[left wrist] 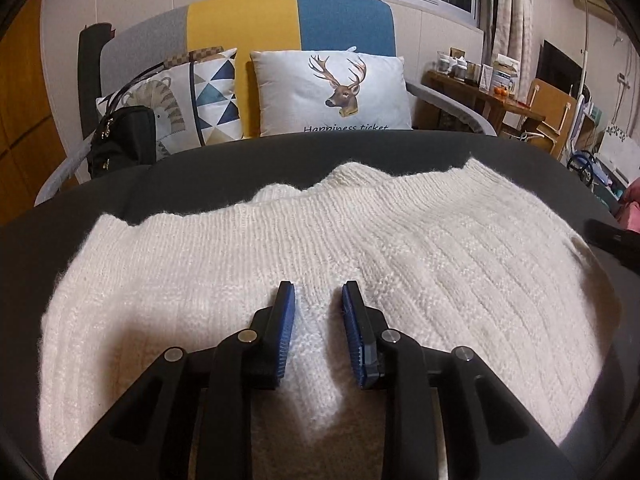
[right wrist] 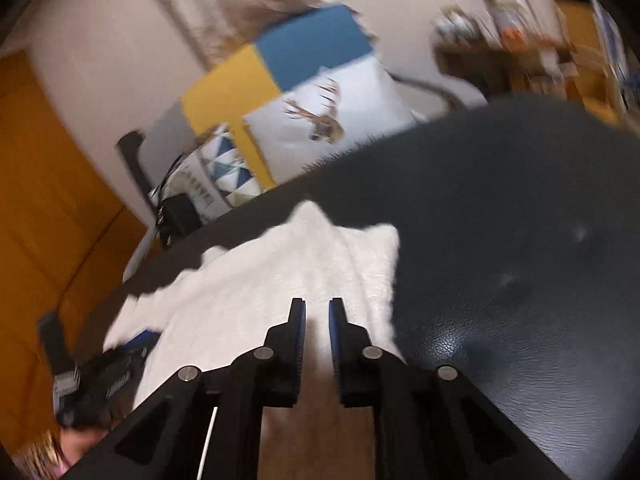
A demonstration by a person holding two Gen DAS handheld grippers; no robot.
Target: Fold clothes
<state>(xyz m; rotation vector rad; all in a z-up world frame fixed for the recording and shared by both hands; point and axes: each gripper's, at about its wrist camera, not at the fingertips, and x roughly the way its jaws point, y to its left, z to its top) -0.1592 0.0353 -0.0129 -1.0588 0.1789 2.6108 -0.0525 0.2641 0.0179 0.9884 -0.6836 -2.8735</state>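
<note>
In the left wrist view, the left tongs (left wrist: 318, 294) stood narrowly parted with a ridge of the white knitted sweater (left wrist: 420, 240) between the blades, apparently unpinched; it spread crosswise ahead on the dark bench (left wrist: 240, 164). In the blurred right wrist view, the right tongs (right wrist: 317, 312) were nearly closed over the sweater's right edge; whether they gripped it couldn't be told.

One white knit sweater (left wrist: 248, 264), two grippers, two cushions, one black bag (left wrist: 122, 140), one dark table (left wrist: 240, 160)

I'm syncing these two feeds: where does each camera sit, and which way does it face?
Left wrist: on the left gripper, looking down its fingers over the white sweater toward the deer pillow.
Right wrist: on the right gripper, tilted and blurred, at the sweater's right edge on the dark surface.
Shared: sweater, pillow, each other's gripper.
</note>
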